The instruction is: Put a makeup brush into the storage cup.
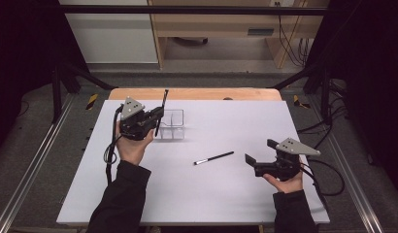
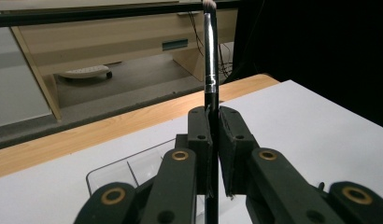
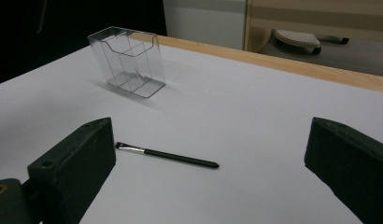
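1. Nearest the person, at the near right of the table (image 1: 197, 194), the right tool (image 1: 259, 155) rests low in the right hand (image 1: 286, 183), well to the right of the clear organiser (image 1: 171, 124). Its jaws stand wide apart with nothing between them.
2. Next, a loose brush (image 1: 214, 158) lies flat on the white sheet, between the right tool and the clear organiser, nearer to the tool. In the right gripper view this loose brush (image 3: 167, 156) lies just past the spread jaws, its bristle end toward the left jaw, and the clear organiser (image 3: 127, 60) stands farther off, up and to the left.
3. Farther on, the left hand (image 1: 133, 145) holds the left tool (image 1: 157, 116) just to the left of the clear organiser, almost touching its left wall.
4. That left tool is clamped tight on a second, held brush (image 1: 162, 110), which stands nearly upright, just beside the organiser's left edge; whether its lower end is inside a compartment I cannot tell.
5. Seen from the left gripper view, the held brush (image 2: 209, 70) rises straight out of the closed jaws, silver ferrule partway up and pale bristle tip at the top, with the clear organiser (image 2: 129, 170) low and to the left, behind the jaws.
6. Beyond the organiser runs the table's bare wooden edge (image 1: 197, 93).
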A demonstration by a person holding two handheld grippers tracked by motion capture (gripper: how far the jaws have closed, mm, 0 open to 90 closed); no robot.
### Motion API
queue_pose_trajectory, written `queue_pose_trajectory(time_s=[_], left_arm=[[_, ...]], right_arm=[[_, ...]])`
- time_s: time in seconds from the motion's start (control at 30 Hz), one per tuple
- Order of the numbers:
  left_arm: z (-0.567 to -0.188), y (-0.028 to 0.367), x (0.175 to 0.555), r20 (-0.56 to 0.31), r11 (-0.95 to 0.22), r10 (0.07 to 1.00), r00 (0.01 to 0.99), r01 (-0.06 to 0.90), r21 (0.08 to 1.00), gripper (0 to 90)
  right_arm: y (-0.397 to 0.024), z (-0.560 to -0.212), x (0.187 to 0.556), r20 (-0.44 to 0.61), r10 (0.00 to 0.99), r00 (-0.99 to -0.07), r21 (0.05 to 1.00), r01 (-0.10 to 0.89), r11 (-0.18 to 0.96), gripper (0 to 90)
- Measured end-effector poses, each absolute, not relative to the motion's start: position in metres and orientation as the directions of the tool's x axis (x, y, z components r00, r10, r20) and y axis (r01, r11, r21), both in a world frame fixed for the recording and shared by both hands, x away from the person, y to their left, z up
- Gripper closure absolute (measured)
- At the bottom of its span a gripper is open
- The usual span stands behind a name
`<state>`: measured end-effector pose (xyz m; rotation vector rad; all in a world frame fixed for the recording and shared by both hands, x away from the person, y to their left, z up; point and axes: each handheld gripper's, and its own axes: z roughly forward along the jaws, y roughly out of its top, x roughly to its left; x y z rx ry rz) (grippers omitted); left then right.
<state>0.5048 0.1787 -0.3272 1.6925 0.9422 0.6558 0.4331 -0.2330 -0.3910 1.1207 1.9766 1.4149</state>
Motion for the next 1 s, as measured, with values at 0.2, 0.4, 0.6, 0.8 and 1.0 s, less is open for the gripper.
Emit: queue_pose_trajectory(time_s=[0.2, 0.4, 0.6, 0.8, 1.0], left_arm=[[-0.323, 0.178, 0.513, -0.026, -0.14, 0.844, 0.535, 0.268, 0.953, 83.2], [-0.324, 0.177, 0.52, -0.03, -0.135, 0.848, 0.529, 0.271, 0.953, 83.2], [-0.324, 0.177, 0.527, -0.04, -0.127, 0.848, 0.529, 0.276, 0.953, 83.2], [-0.325, 0.175, 0.537, -0.033, -0.133, 0.853, 0.521, 0.277, 0.952, 83.2], [-0.326, 0.172, 0.548, -0.035, -0.131, 0.857, 0.514, 0.283, 0.95, 83.2]], right_arm=[[-0.233, -0.391, 0.433, 0.087, 0.823, -0.561, 0.927, 0.349, 0.14, 2.4], [-0.233, -0.392, 0.434, 0.087, 0.822, -0.563, 0.927, 0.349, 0.141, 2.4], [-0.233, -0.391, 0.434, 0.087, 0.823, -0.562, 0.927, 0.348, 0.14, 2.4], [-0.233, -0.392, 0.434, 0.086, 0.822, -0.563, 0.926, 0.349, 0.143, 2.4], [-0.233, -0.391, 0.434, 0.088, 0.822, -0.563, 0.927, 0.348, 0.14, 2.4]])
